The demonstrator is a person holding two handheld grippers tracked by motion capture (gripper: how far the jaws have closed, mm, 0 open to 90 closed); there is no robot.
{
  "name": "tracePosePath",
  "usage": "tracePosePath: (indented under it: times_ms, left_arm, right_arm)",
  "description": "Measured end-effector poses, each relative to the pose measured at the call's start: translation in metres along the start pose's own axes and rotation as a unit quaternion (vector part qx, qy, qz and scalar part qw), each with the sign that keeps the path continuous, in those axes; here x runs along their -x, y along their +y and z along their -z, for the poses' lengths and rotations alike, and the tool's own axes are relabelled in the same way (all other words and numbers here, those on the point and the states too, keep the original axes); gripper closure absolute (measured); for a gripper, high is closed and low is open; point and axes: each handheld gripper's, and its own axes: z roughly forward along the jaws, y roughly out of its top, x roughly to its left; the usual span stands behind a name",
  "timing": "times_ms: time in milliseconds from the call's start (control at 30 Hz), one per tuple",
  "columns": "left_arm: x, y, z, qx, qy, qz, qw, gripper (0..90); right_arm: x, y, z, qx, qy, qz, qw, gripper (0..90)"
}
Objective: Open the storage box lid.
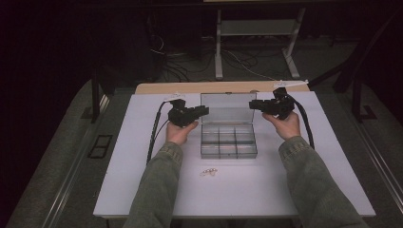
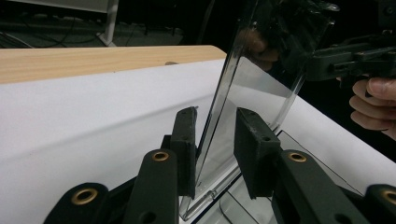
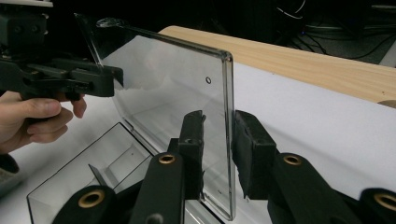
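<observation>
A clear plastic compartment box [image 1: 228, 141] sits mid-table with its lid [image 1: 225, 108] standing upright at the back. My left gripper [image 1: 202, 112] is at the lid's left edge and my right gripper [image 1: 254, 104] at its right edge. In the left gripper view the jaws [image 2: 215, 122] straddle the lid [image 2: 261, 88], with a gap beside one pad. The right gripper view has the lid [image 3: 173, 79] edge between the jaws [image 3: 218, 123], close to the right pad and clear of the left one. Each gripper view also catches the other gripper across the lid.
The box rests on a white board [image 1: 142, 180] over a wooden table [image 1: 190, 88]. A few small pale pieces [image 1: 208, 172] lie in front of the box. Dark floor, cables and a table frame [image 1: 256, 42] lie beyond.
</observation>
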Motion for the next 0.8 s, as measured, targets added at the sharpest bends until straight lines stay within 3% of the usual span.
tracePosePath:
  times_ms: [333, 533, 800]
  left_arm:
    - [-0.001, -0.004, -0.002, 0.014, 0.017, 0.014, 0.9997, 71.1]
    - [-0.002, -0.005, -0.003, 0.017, 0.025, 0.019, 0.9994, 72.3]
    - [-0.006, -0.007, -0.007, 0.021, 0.036, 0.027, 0.9987, 75.2]
  right_arm:
    - [0.005, -0.015, -0.014, -0.008, -0.006, -0.017, 0.9998, 71.4]
    - [0.009, -0.025, -0.019, 0.008, 0.000, -0.039, 0.9992, 71.9]
    - [0.013, -0.037, -0.027, -0.006, -0.002, -0.050, 0.9987, 72.9]
